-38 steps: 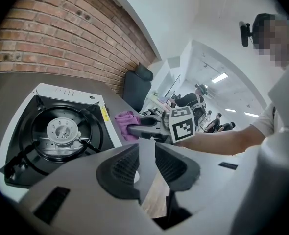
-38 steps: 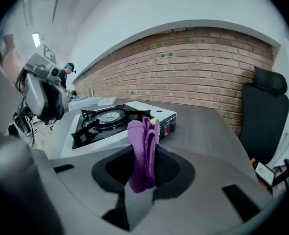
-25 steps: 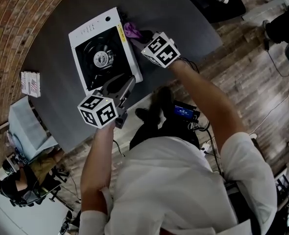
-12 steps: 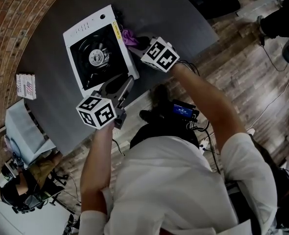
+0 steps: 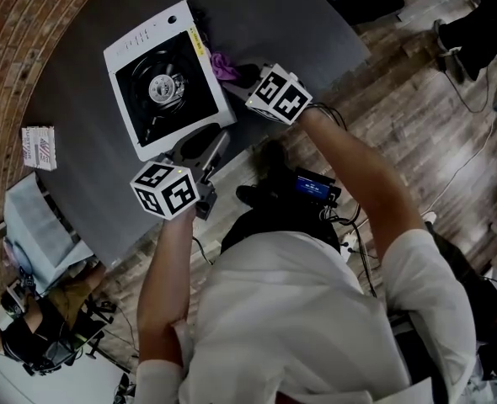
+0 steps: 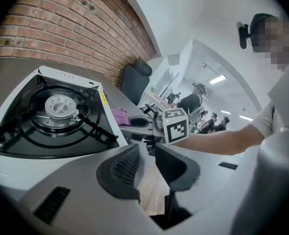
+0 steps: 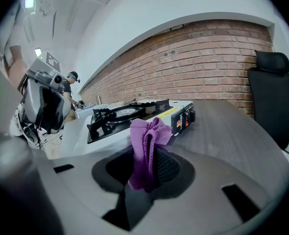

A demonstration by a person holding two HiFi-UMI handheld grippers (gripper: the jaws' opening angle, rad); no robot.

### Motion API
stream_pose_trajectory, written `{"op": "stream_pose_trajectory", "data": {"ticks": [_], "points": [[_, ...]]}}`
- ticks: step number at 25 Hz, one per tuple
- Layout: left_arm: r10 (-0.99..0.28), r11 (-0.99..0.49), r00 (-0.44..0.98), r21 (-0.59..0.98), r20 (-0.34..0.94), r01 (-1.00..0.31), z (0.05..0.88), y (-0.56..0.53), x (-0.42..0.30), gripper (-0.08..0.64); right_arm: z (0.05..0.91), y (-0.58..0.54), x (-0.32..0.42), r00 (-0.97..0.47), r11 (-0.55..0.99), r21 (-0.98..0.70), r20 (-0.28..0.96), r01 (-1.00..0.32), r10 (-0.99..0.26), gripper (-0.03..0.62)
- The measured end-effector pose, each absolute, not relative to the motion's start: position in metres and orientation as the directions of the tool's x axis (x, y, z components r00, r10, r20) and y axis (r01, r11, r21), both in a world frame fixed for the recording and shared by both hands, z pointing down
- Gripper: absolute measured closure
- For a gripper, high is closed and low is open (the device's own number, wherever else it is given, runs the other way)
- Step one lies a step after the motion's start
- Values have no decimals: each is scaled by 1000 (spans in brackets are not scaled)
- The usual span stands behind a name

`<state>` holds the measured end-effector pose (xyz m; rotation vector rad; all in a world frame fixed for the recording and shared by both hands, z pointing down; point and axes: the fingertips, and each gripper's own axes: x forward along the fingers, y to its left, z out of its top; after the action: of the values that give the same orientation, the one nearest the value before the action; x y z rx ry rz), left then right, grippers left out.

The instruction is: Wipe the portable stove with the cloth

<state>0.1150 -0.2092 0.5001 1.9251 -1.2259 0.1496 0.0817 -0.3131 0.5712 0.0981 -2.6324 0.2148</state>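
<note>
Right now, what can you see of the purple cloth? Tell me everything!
The cloth is purple and looks soft, like fuzzy towel fabric. It is bunched into folds and stands upright, pinched between the jaws of the right gripper, with its top poking out above them. It is held over the table, just beside the side of the stove that has the yellow strip. Whether it touches the stove, I can't tell.

Dim, even indoor light in the head view. Both gripper views bend strongly inside round black edges. A ceiling light (image 6: 218, 79) glows far right; the portable stove (image 6: 59, 106) looks sharp.
</note>
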Motion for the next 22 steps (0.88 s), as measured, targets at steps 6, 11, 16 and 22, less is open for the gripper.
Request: {"op": "stream_pose_trajectory", "data": {"ticks": [6, 11, 16, 22], "points": [[-692, -200, 534, 582, 485, -788, 498, -199, 117, 453, 572, -297, 90, -870, 987, -121, 492, -106, -33, 487], [-689, -215, 546, 584, 477, -782, 497, -189, 121, 453, 569, -282, 98, -861, 990, -107, 508, -89, -23, 486], [-685, -233, 560, 588, 465, -774, 495, -180, 128, 453, 571, -268, 109, -850, 992, -93, 527, -83, -22, 486], [-686, -249, 569, 589, 453, -769, 492, -169, 130, 453, 567, -252, 118, -836, 995, -80, 549, -58, -5, 486]]}}
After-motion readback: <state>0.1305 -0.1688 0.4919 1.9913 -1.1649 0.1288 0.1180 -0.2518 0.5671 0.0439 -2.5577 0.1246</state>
